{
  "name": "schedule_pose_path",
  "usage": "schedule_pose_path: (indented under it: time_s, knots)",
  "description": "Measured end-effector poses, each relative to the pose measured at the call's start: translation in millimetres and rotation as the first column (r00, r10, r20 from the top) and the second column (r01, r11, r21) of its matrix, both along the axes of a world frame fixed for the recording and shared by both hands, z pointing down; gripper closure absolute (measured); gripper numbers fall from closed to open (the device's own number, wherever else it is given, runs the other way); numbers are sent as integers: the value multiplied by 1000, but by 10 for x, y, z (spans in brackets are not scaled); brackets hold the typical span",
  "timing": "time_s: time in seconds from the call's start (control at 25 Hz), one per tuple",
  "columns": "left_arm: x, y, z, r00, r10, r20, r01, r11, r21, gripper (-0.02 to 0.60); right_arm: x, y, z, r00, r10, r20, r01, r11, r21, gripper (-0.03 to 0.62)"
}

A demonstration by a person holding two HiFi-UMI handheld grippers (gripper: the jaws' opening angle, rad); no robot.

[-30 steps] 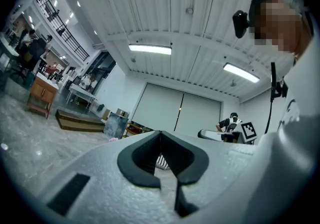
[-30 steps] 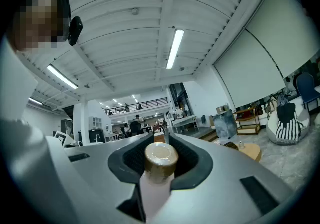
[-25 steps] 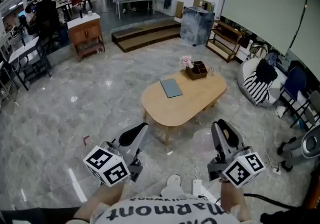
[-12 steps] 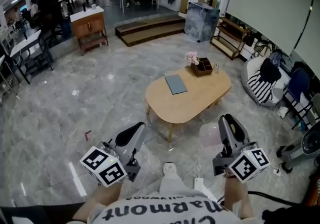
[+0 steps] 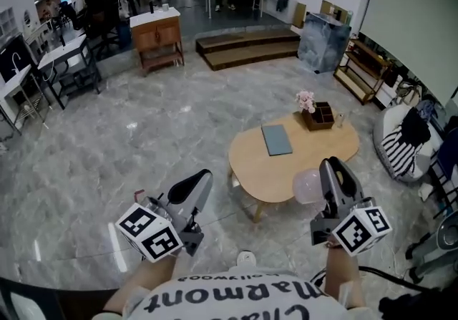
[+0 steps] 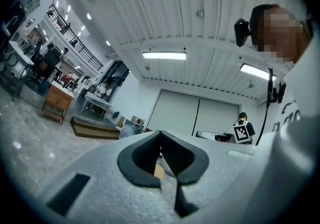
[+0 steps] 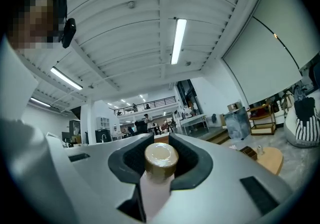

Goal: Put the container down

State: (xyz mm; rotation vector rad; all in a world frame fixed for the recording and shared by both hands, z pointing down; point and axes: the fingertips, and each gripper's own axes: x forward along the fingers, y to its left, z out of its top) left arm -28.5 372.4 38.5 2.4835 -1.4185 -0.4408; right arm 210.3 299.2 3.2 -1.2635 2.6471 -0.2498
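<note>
- The person is wearing a white T-shirt (image 5: 236, 301) with dark block lettering running across the front.
- A small black head camera (image 6: 243, 31) is riding on a dark band, with a thin black cable (image 6: 270, 92) trailing down over the shirt.
- The left gripper (image 5: 202, 179) and the right gripper (image 5: 335, 167) are showing pale grey shells, with dark grey padding lining the jaws.
- The left cube (image 5: 150, 231) and the right cube (image 5: 361, 228) are displaying black-and-white square markers.

Left hand-held gripper (image 5: 202, 179) closed; right hand-held gripper (image 5: 332, 167) clamped.
</note>
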Motion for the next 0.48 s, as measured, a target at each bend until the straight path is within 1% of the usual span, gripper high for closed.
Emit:
schedule_pose_path:
  time_s: [0.12,0.24,0.4,0.48]
  knots:
    - [83,-383,0,1000,-1,-6,1,1000,5,566,-13,-392,-43,999,-43,-4,43,999,8,499]
    - [198,-733,-47,1000,-4,-6,4,999,43,566,16,-758,-52,997,-70,-24,70,997,10,499]
    - [305,-1174,-1,999,-42,16,41,997,62,566,82,-1180,42,995,-93,-41,93,996,2,499]
    - [344,-1322,55,999,-49,-2,49,996,68,566,125,-1338,122,994,-97,-41,97,995,-3,499]
